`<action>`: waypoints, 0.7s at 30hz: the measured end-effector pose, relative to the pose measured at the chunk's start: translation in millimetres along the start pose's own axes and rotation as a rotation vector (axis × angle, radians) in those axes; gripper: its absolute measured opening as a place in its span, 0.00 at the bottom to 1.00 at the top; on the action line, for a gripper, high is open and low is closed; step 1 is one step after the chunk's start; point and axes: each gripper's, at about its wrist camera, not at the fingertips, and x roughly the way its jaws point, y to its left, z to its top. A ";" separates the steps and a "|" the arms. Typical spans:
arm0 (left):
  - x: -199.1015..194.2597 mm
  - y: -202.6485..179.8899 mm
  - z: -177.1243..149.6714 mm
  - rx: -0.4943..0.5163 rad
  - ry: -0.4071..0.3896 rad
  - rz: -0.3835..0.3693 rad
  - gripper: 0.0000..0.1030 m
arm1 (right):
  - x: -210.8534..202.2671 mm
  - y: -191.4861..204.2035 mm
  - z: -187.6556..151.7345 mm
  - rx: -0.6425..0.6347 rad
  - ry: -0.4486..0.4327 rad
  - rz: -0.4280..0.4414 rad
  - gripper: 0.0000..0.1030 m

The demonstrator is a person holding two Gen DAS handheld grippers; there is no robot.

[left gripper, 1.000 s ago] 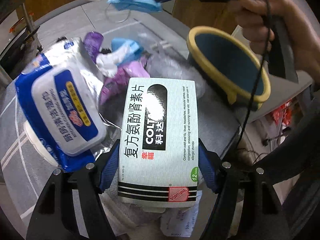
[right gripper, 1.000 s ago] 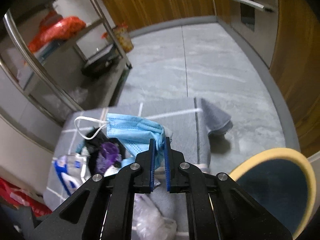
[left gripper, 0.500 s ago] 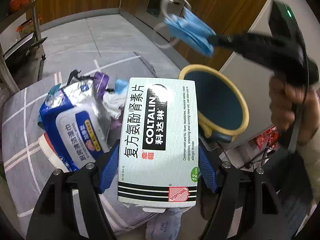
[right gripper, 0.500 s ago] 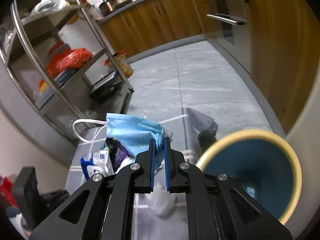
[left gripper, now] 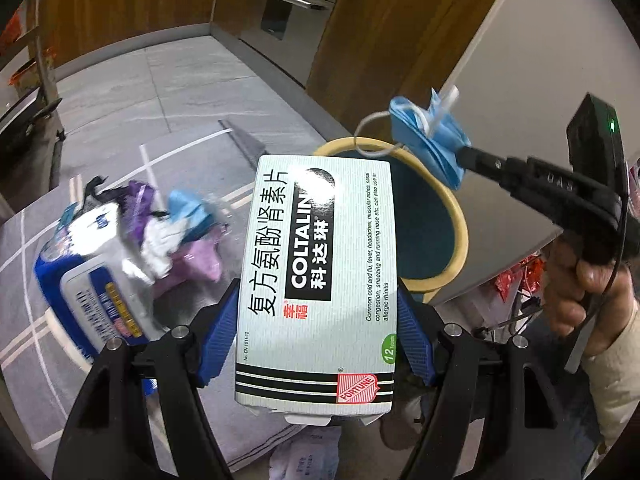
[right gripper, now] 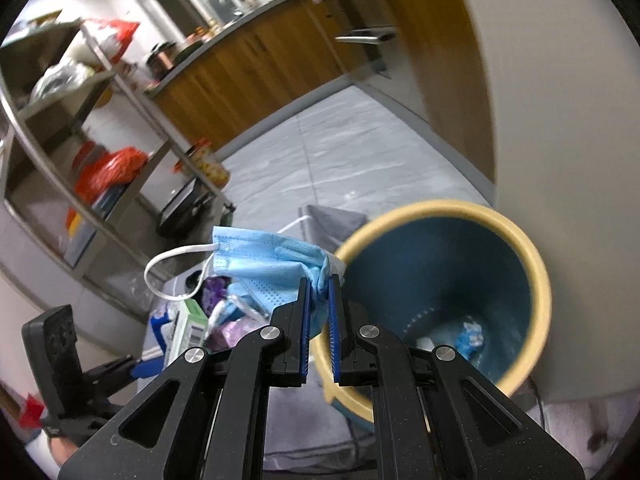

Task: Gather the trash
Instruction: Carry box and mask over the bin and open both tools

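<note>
jaws of the left gripper (left gripper: 316,344) pinch a coltalin medicine box (left gripper: 320,280) by its 2 long sides, holding it off the grey cloth-covered bench (left gripper: 36,384). jaws of the right gripper (right gripper: 319,304) are pressed together on a bunched fold of a blue face mask (right gripper: 264,268), its white ear loop dangling to the left. just beyond the mask sits a blue bin with a yellow rim (right gripper: 536,264), a few scraps lying at its bottom; the mask hangs at the rim's near-left edge. left of the box, a wet wipes pack (left gripper: 92,292) and a heap of purple, white and blue wrappers (left gripper: 176,232) lie on the bench. farther off are grey floor tiles (left gripper: 160,76) and wooden cabinets (left gripper: 132,4).
</note>
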 end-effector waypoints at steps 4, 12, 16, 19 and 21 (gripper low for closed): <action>14.3 -13.8 8.7 0.004 0.014 -0.019 0.68 | -7.3 -20.9 -3.5 0.044 -0.011 -0.025 0.09; 46.9 -36.2 25.6 0.005 0.049 -0.055 0.68 | -12.3 -51.9 -6.7 0.106 -0.015 -0.065 0.09; 65.2 -43.8 34.2 -0.006 0.067 -0.074 0.68 | -5.9 -60.3 -11.0 0.115 0.009 -0.086 0.09; 81.7 -49.1 41.2 -0.018 0.084 -0.085 0.68 | -1.0 -65.8 -13.9 0.124 0.027 -0.098 0.09; 90.7 -52.5 44.7 -0.021 0.094 -0.086 0.68 | 2.1 -70.1 -15.1 0.132 0.038 -0.107 0.09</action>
